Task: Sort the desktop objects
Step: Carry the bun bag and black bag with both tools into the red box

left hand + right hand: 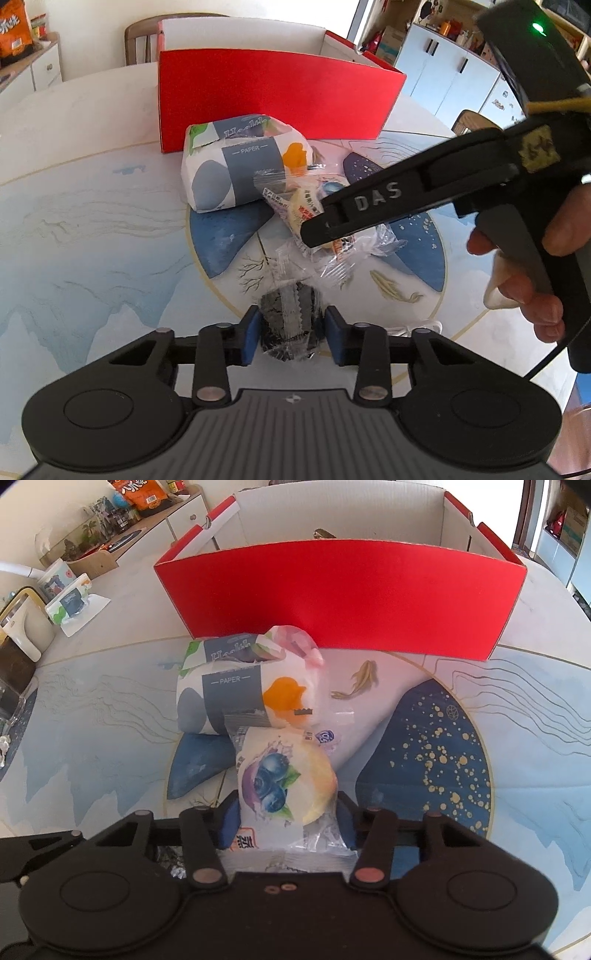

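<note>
In the left wrist view, the left gripper point(288, 334) clamps a dark wrapped snack point(288, 321) on the worktop point(92, 229), with the tissue pack point(236, 162) and red box point(273, 96) ahead. In the right wrist view, the right gripper point(286, 821) grips a blueberry pastry packet point(284, 775) just before the tissue pack.

A home, likely a dining or living room. The round desk point(110, 709) has a painted marble-look top with fish and mountains, and a wooden chair point(138, 40) stands behind it. White cabinets point(443, 74) line the wall, with snack bags point(142, 494) on a sideboard, a small terrarium point(74, 539), a mug point(55, 579) and cluttered shelves point(454, 26).
</note>
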The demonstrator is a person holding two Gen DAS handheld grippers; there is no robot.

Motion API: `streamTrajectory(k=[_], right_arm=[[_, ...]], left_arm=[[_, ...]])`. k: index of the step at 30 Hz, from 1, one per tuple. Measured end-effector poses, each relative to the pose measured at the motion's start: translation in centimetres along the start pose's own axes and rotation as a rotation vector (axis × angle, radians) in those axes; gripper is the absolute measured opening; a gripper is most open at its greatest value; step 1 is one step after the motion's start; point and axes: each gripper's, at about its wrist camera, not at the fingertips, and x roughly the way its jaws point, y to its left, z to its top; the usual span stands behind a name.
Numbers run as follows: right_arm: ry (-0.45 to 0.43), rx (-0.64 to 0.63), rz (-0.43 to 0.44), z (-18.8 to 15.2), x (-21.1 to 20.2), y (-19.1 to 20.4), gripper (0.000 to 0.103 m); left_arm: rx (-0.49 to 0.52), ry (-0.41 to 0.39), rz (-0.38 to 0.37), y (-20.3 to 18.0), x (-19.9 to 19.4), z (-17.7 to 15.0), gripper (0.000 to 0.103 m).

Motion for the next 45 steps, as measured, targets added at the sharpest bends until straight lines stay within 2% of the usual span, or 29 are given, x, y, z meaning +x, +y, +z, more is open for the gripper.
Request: streamTrajectory(k=[16, 32, 45], right_arm=[[-0.040, 0.094, 0.024, -0.3, -3.7, -1.6, 0.051], [-0.090, 0.101, 0.016, 0.3, -7.2, -1.7, 0.051], [-0.155, 0.092, 0.024, 2.2, -10.8, -2.4, 0.051]], left_arm=[[-0.045, -0.040, -0.038, 0.8, -1.7, 1.1, 0.031], [-0.054, -0.151, -0.044, 0.8, -4.7, 5.5, 0.031], [-0.042, -0.220, -0.082, -0.1, -6.9, 8.9, 0.031]])
